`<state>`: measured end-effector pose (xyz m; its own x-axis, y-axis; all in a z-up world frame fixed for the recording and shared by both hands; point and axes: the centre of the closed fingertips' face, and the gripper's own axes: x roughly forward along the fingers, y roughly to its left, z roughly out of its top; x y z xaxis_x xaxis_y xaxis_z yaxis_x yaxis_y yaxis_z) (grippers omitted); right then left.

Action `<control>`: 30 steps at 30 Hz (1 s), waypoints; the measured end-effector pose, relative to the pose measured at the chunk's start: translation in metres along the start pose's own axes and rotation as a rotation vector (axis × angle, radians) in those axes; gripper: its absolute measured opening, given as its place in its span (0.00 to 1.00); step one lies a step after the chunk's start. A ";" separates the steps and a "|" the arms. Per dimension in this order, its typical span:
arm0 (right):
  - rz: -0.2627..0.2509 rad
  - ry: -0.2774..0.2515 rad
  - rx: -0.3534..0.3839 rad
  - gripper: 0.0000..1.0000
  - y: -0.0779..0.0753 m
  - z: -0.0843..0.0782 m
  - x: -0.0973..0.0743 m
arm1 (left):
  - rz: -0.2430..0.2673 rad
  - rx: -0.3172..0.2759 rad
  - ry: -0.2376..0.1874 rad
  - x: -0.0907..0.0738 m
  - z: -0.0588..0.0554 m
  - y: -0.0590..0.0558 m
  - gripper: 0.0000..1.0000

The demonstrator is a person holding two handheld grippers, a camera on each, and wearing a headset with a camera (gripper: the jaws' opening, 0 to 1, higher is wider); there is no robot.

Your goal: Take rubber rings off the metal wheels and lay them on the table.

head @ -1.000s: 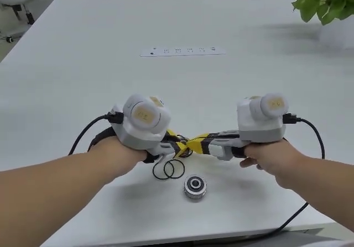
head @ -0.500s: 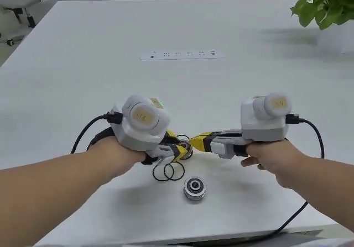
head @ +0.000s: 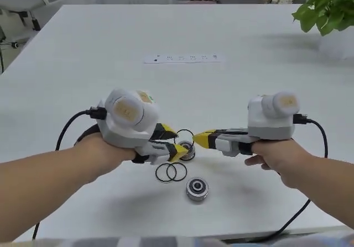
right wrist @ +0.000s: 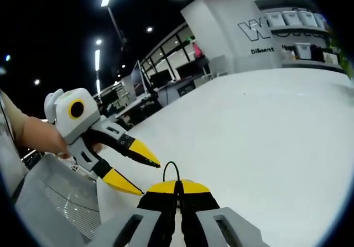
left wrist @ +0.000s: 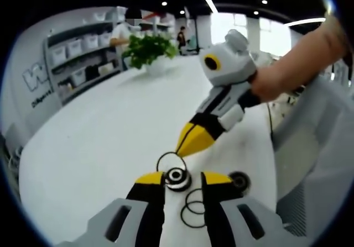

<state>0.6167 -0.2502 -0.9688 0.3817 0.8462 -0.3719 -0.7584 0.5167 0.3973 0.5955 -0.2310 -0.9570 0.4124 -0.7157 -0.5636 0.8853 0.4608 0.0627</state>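
The metal wheel [left wrist: 177,176] was set between the half-open jaws of the left gripper [left wrist: 183,178]. The rubber ring [right wrist: 171,171] was pinched in the right gripper's [right wrist: 178,184] closed jaws; it should be pulled gently away.

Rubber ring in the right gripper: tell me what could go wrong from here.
1. The right gripper pinches the ring only at its very tips, so the ring may slip out or spring away.
2. The wheel sits unclamped between the left gripper's spread jaws, so a pull could drag it onto the two rings lying on the table.
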 end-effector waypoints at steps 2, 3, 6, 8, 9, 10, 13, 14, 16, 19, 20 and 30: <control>0.003 -0.003 0.001 0.00 0.002 0.001 0.000 | 0.005 -0.002 -0.013 -0.006 0.003 0.001 0.29; 0.005 -0.003 0.001 0.00 0.002 0.002 0.000 | 0.008 -0.007 -0.018 -0.010 0.003 0.001 0.30; 0.012 -0.003 0.001 0.00 0.006 0.004 0.000 | 0.012 -0.015 -0.025 -0.018 0.001 0.005 0.34; 0.018 -0.001 0.000 0.00 0.009 0.004 0.001 | 0.015 -0.019 -0.026 -0.022 0.000 0.006 0.36; 0.021 -0.001 -0.001 0.00 0.010 0.005 0.001 | 0.016 -0.022 -0.026 -0.026 -0.001 0.006 0.38; 0.023 0.000 -0.001 0.00 0.011 0.005 0.001 | 0.017 -0.024 -0.027 -0.029 -0.002 0.006 0.39; 0.033 0.002 0.000 0.00 0.016 0.005 0.003 | 0.024 -0.037 -0.033 -0.037 -0.005 0.008 0.41; 0.036 0.005 0.000 0.00 0.018 0.005 0.003 | 0.026 -0.041 -0.034 -0.040 -0.006 0.009 0.42; 0.042 0.010 0.001 0.00 0.020 0.005 0.004 | 0.030 -0.046 -0.035 -0.045 -0.009 0.010 0.45; 0.055 0.021 0.000 0.00 0.025 0.003 0.007 | 0.030 -0.054 -0.034 -0.051 -0.013 0.010 0.48; 0.059 0.025 0.001 0.00 0.027 0.003 0.008 | 0.029 -0.058 -0.033 -0.054 -0.015 0.010 0.49; 0.099 0.063 -0.006 0.00 0.041 -0.004 0.021 | 0.027 -0.061 -0.038 -0.070 -0.024 0.009 0.59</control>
<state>0.5912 -0.2116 -0.9634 0.2711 0.8829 -0.3833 -0.7940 0.4302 0.4295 0.5696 -0.1641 -0.9373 0.4449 -0.7212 -0.5310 0.8594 0.5106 0.0267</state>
